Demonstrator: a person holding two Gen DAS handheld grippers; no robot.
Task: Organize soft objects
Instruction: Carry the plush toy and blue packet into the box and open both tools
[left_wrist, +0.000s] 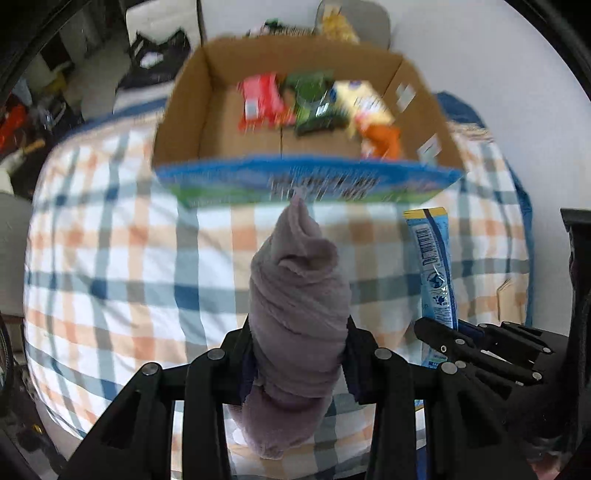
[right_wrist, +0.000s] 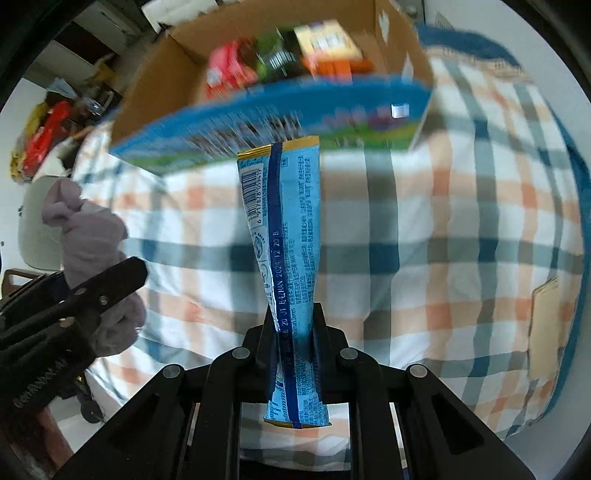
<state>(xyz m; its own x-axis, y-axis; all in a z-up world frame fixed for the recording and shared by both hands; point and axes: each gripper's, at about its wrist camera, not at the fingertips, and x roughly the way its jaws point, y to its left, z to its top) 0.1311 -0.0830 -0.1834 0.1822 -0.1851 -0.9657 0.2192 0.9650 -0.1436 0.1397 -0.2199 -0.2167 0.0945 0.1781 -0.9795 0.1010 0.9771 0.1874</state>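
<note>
Claws both carry loads toward the cardboard box (left_wrist: 184, 110): the left claw (left_wrist: 297, 354) is clamped around a rolled grey cloth (left_wrist: 295, 306), the right claw (right_wrist: 293, 350) pinches a blue snack packet (right_wrist: 284, 221) near its lower end. Each item points at the box, probably for dropping in beside the packets (left_wrist: 314, 103) already inside. Underneath lies a plaid cloth (left_wrist: 110, 240) in orange, blue and white; clutter fills the room's left edge.

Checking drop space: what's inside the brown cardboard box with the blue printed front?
Inside the brown cardboard box: a red packet, a green packet, a yellow packet and an orange packet, all blurred. The blue front wall hides the near floor.
</note>
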